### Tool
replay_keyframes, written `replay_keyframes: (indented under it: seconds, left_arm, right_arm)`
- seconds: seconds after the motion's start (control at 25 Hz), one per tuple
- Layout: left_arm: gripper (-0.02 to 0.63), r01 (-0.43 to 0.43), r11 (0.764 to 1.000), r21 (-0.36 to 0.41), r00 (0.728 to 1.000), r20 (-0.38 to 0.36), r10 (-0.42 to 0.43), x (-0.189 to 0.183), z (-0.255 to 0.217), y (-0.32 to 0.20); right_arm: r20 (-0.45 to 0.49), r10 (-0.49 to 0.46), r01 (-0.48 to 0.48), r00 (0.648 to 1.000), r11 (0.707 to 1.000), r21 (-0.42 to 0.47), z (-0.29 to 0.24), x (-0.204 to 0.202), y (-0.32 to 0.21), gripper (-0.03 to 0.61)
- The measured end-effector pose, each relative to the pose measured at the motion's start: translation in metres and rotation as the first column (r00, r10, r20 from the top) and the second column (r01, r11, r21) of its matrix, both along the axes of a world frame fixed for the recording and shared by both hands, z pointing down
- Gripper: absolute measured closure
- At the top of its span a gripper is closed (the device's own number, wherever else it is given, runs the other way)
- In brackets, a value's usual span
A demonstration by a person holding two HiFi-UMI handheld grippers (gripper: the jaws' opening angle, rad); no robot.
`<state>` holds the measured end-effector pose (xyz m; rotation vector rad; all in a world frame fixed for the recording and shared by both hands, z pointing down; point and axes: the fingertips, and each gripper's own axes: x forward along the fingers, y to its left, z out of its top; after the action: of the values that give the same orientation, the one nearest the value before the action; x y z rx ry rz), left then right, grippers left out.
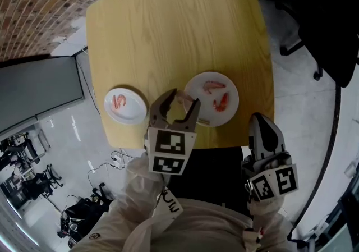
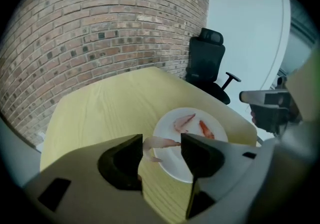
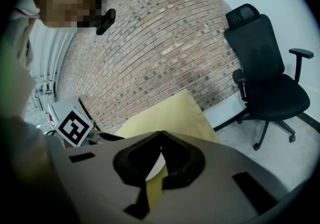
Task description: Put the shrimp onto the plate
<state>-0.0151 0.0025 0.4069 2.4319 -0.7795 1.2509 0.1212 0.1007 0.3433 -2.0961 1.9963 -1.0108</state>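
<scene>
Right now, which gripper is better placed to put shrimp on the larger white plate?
Left. The left gripper grips a pale pink shrimp beside the larger round white plate; the right gripper is shut, empty and farther from it.

1. I see a pale yellow, wood-grained table point(image 1: 168, 26).
2. Large plate point(image 1: 231, 91) and small plate point(image 1: 133, 111): white.
3. Held shrimp point(image 2: 159, 142): pale pink. One plated shrimp point(image 1: 221, 102): orange-red.
4. Brick wall point(image 2: 100, 28): mottled reddish-brown.
5. Office chair point(image 2: 207, 66): black.

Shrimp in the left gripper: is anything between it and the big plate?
Nothing visible. The shrimp is held in the left gripper right at the near rim of the big plate. That part of the plate is bare; the two other shrimp lie farther in.
</scene>
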Motion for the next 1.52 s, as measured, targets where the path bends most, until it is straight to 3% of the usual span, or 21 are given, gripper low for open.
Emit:
replay_keyframes:
  seconds: [0.24, 0.84, 1.52]
  left_arm:
    - [0.368, -0.109, 0.993, 0.05, 0.993, 0.054, 0.106, 0.02, 0.006, 0.005]
    - [0.368, -0.154, 0.984, 0.088, 0.978, 0.157, 0.139, 0.038, 0.018, 0.005]
    - [0.368, -0.097, 0.992, 0.075, 0.99, 0.11, 0.088, 0.044, 0.021, 0.01]
  right_arm:
    - [0.004, 0.03, -0.03, 1.0, 1.0, -0.005, 0.002, 0.015, 0.006, 0.554]
    - [0.019, 0.055, -0.054, 0.998, 0.998, -0.023, 0.011, 0.042, 0.02, 0.554]
    - [0.034, 0.053, -0.052, 0.998, 0.998, -0.028, 0.019, 0.051, 0.027, 0.554]
